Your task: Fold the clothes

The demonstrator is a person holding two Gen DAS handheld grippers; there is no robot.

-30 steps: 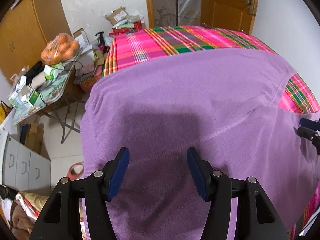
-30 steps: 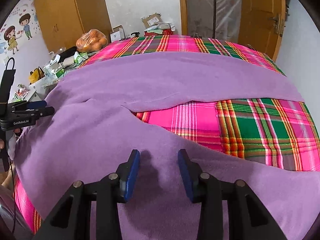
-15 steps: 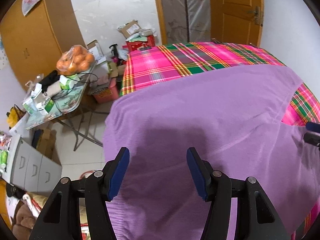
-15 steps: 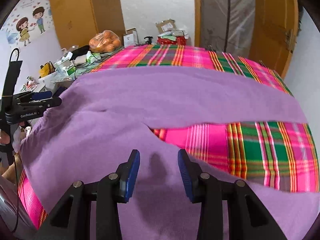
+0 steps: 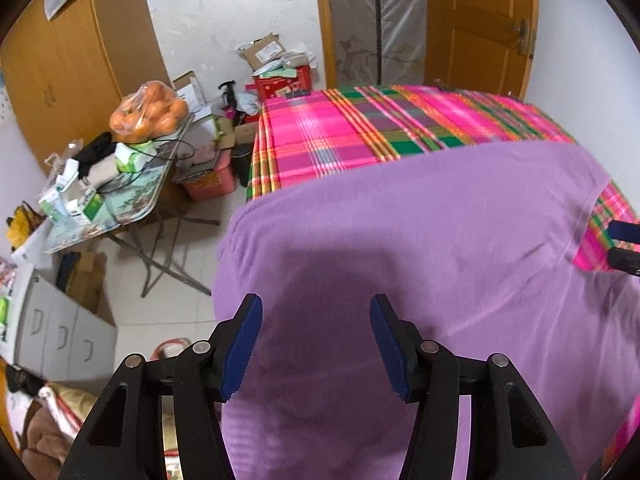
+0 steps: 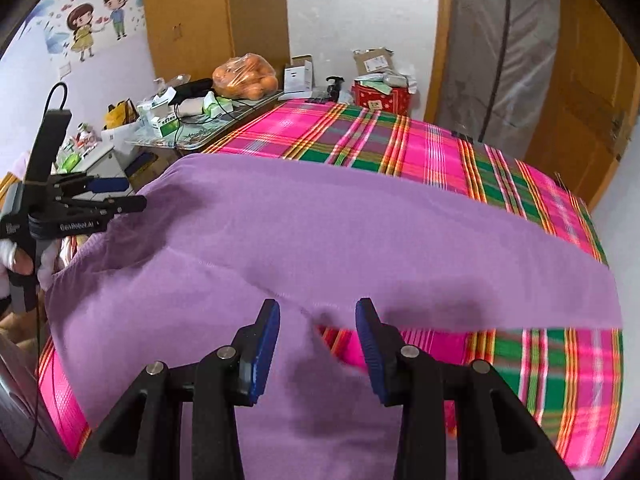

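Hovering both claws above the purple garment (image 5: 420,240), I judge the fold has not begun: the cloth lies spread flat across the plaid bed (image 5: 340,136), its long sleeve (image 6: 400,248) reaching toward 3 o'clock in the right wrist view. My left claw (image 5: 316,344) is closing slightly with only air between its pads, the fabric lying below, untouched. My right claw (image 6: 316,344) stands open over the notch where sleeve meets body, gripping nothing. Next I would need to drop each claw onto an edge and pinch it. At 9 o'clock in the left view the garment drapes over the bed's side, with the cluttered folding counter (image 5: 120,208) near. Toward 12 o'clock there is bare plaid to fold onto.
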